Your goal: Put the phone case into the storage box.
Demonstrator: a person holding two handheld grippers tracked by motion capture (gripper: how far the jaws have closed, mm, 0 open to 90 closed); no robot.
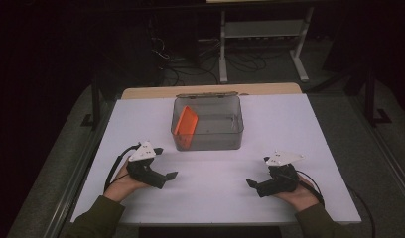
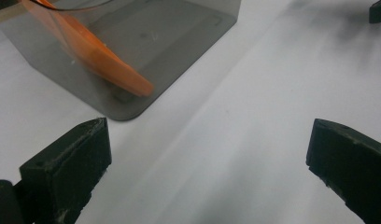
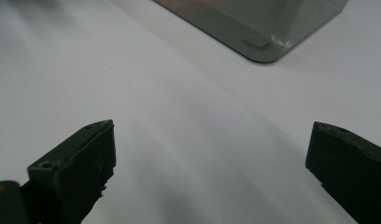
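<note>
The high view looks forward and down from above the person's side, far enough to see the whole white worktop [image 1: 290, 124]. Each tool view sits low and close, looking along its own two black jaws. All three share the grey box [image 1: 208, 124] [image 2: 132, 56] [image 3: 263, 28].

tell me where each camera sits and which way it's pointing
High view: above the person's side, looking forward and down on the white table; both forearms, left gripper and right gripper show.
Left gripper view: rides the left gripper, facing the clear bin and orange piece; open jaws show.
Right gripper view: rides the right gripper, facing the bin's corner; open jaws show.
Shared: the bin.
</note>
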